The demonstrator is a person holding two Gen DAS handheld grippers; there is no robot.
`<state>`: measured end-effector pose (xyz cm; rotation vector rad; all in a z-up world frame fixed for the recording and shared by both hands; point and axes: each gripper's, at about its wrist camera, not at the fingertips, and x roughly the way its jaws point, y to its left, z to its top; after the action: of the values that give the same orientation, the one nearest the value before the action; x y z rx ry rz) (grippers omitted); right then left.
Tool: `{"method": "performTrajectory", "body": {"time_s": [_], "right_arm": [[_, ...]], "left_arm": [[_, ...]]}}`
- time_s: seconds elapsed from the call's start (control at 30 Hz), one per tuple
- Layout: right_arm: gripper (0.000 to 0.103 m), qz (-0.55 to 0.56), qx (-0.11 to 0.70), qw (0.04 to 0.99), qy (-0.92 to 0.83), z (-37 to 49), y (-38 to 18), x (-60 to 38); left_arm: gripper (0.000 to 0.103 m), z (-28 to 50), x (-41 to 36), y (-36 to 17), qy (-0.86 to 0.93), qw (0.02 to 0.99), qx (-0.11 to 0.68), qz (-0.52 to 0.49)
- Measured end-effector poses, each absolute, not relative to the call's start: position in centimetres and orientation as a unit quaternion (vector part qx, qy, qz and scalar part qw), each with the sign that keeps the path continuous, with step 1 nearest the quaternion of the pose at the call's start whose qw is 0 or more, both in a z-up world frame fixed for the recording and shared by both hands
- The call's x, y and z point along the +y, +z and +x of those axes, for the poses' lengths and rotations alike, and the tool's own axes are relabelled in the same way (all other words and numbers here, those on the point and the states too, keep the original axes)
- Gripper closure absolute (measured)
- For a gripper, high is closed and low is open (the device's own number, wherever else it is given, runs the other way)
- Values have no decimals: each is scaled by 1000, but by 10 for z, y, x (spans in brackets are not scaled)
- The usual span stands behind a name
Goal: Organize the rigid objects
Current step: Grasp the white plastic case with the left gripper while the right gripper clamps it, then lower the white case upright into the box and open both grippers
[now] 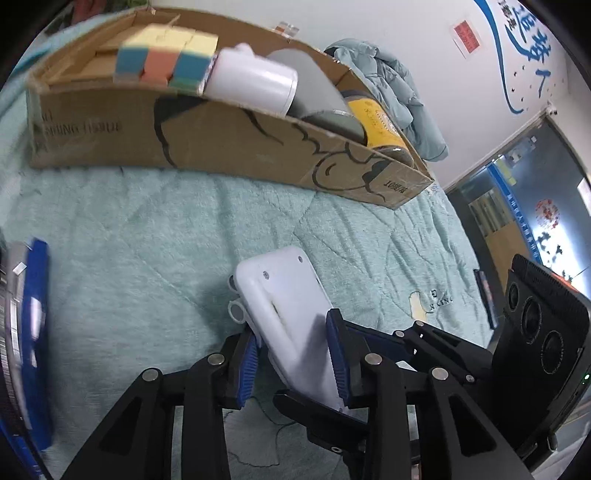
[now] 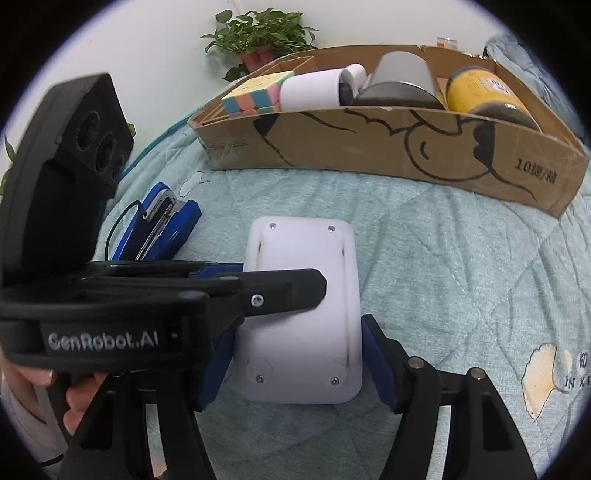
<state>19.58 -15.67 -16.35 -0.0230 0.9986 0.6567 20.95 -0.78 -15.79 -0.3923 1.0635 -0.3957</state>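
A flat white plastic device (image 2: 303, 332) with screws at its corners rests on the green quilt, back side up. My right gripper (image 2: 297, 354) is shut across its width, a blue pad pressed on each long edge. My left gripper (image 1: 293, 343) is shut on the same device (image 1: 291, 306) across its thin left edge, lifting that side. In the right wrist view the left gripper's upper finger (image 2: 284, 288) lies over the white face. A long cardboard box (image 2: 369, 147) stands behind, holding a pastel cube (image 2: 258, 92), a white cylinder (image 2: 314, 90), a grey piece (image 2: 402, 77) and a yellow can (image 2: 484, 92).
A blue stapler (image 2: 162, 225) lies on the quilt to the left of the device, beside the left gripper. A potted plant (image 2: 258, 33) stands behind the box by the wall. A crumpled jacket (image 1: 399, 85) lies past the box's right end. A person's hand (image 2: 74, 398) holds the left gripper.
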Motion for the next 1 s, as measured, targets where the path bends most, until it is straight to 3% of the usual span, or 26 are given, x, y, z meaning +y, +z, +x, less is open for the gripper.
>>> {"method": "performTrajectory", "body": {"time_s": [0.2, 0.43, 0.57, 0.83, 1.0], "right_arm": [[38, 3, 424, 848, 317, 203, -140, -146], [38, -12, 328, 890, 318, 227, -72, -120], [38, -4, 313, 896, 315, 255, -49, -105], [38, 36, 359, 878, 316, 332, -28, -84], [38, 91, 427, 844, 311, 387, -37, -77]], "left_arm": [[74, 213, 8, -111, -179, 856, 454, -171], [78, 239, 31, -23, -174, 899, 383, -124], [80, 271, 44, 13, -178, 906, 369, -103], [81, 360, 79, 37, -178, 897, 392, -100], [81, 427, 103, 14, -198, 869, 430, -142]]}}
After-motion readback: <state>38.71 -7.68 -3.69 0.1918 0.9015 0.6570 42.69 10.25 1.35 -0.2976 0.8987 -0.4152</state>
